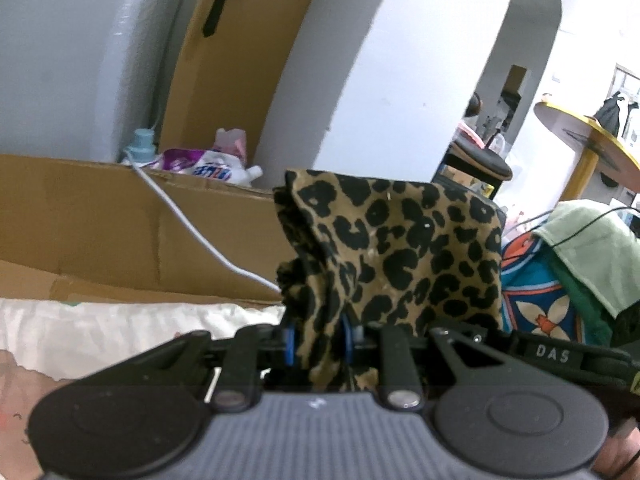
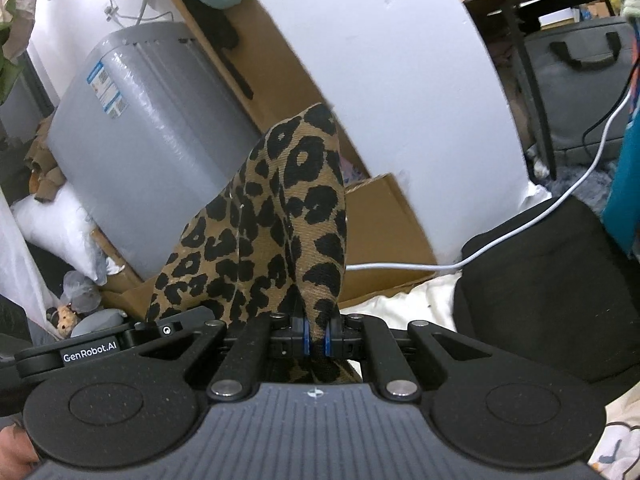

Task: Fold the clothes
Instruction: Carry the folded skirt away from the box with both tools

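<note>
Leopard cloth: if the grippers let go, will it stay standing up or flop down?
Probably flop: the leopard cloth bunches into soft folds where the left gripper and right gripper pinch it. It looks thin, so likely light.

A cluttered home: washing machine [image 2: 136,152], cardboard boxes [image 1: 120,236], detergent bag [image 1: 204,166].

Leopard-print garment [image 1: 400,248] bunched, upright, pinched at both ends, lifted.
</note>
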Demonstrator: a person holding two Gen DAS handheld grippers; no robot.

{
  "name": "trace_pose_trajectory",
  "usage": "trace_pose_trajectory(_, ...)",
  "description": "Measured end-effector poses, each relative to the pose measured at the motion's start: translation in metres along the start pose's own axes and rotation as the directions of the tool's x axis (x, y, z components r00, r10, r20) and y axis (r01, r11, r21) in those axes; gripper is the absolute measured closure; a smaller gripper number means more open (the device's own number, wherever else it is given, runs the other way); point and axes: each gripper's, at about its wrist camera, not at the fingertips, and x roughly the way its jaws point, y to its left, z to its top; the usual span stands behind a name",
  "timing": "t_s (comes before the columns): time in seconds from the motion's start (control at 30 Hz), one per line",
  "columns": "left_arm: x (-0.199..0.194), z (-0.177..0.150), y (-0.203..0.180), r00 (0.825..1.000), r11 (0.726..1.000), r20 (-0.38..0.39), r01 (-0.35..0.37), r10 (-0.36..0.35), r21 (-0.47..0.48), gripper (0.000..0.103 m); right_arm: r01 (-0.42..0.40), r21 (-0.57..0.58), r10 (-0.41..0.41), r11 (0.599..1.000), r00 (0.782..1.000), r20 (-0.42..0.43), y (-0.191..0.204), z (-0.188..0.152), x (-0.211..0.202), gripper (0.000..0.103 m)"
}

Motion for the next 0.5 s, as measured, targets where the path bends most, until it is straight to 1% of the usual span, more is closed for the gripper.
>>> trace_pose_trajectory(0.13, 0.008, -0.005, -0.020, 1.000, 1.000, -0.012, 0.007, -0.007, -0.002, 0.080, 0.025, 0.005, -0.025, 1.000, 0.999, 0.021, -0.012, 0.008, -0.014, 0.097)
trace_pose_trajectory(0.3, 0.013, -0.007, -0.052, 0.999, 0.999, -0.024, 0.030, -0.029, 0.037, 0.080, 0.056, 0.011, -0.056, 0.998, 0.997, 0.047, -0.028, 0.017, -0.032, 0.097)
trace_pose_trajectory(0.4, 0.013, -0.004, -0.069, 0.998, 0.997, -0.031, 0.053, -0.051, 0.053, 0.080, 0.069, 0.023, -0.071, 0.997, 0.994, 0.086, -0.038, 0.025, -0.046, 0.097)
trace_pose_trajectory(0.5, 0.015, -0.004, -0.084, 0.998, 0.996, -0.027, 0.056, -0.054, 0.066, 0.080, 0.079, 0.029, -0.082, 0.996, 0.990, 0.113, -0.046, 0.031, -0.059, 0.097)
